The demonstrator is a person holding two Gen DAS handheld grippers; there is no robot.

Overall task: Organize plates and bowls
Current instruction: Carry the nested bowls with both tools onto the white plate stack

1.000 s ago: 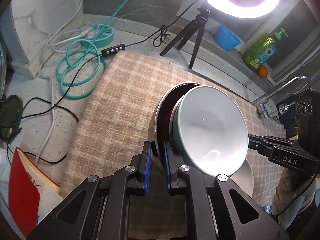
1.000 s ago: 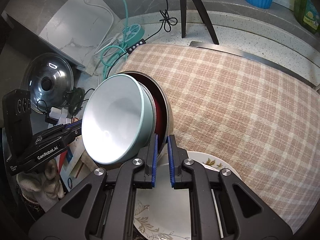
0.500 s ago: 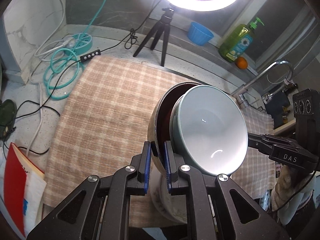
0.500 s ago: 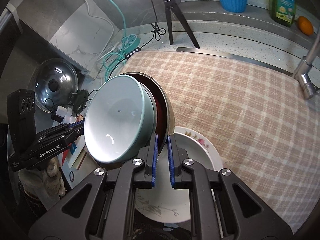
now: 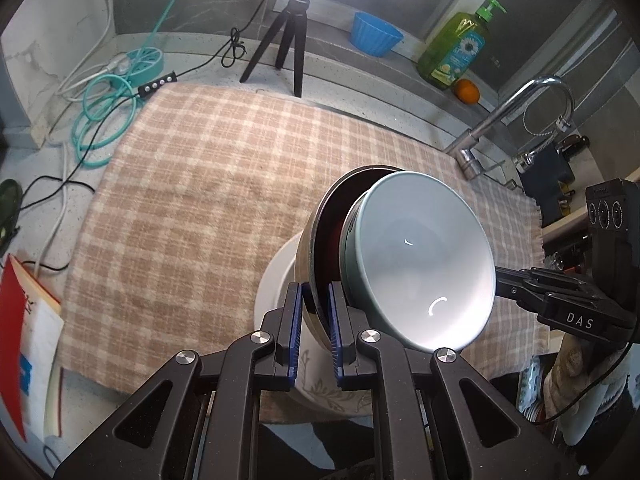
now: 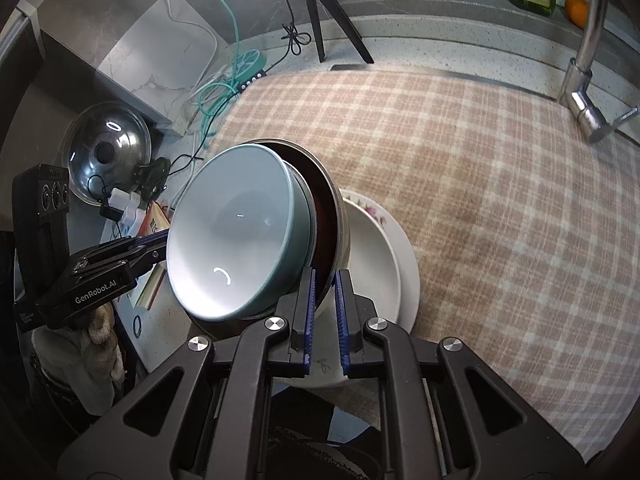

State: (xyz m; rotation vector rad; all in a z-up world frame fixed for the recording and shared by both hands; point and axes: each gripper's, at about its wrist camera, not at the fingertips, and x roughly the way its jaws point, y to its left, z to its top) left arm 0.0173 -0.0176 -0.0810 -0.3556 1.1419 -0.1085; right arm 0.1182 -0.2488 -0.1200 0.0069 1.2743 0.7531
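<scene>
So I've got both grippers on this nested stack: the left gripper (image 5: 316,330) and the right gripper (image 6: 324,316) each pinch the rim of the metal bowl (image 5: 310,240) from opposite sides. The teal bowl (image 5: 424,264) sits loose inside it, tilted, above the white plates (image 6: 384,264) on the checked cloth (image 5: 208,184). Glazed ceramic looks slick, heavy and breakable, so I'd grip the rims only and keep it level.

Left tongs (image 5: 316,320) pinch the metal bowl's (image 5: 310,236) rim, teal bowl (image 5: 424,264) nested inside.
</scene>
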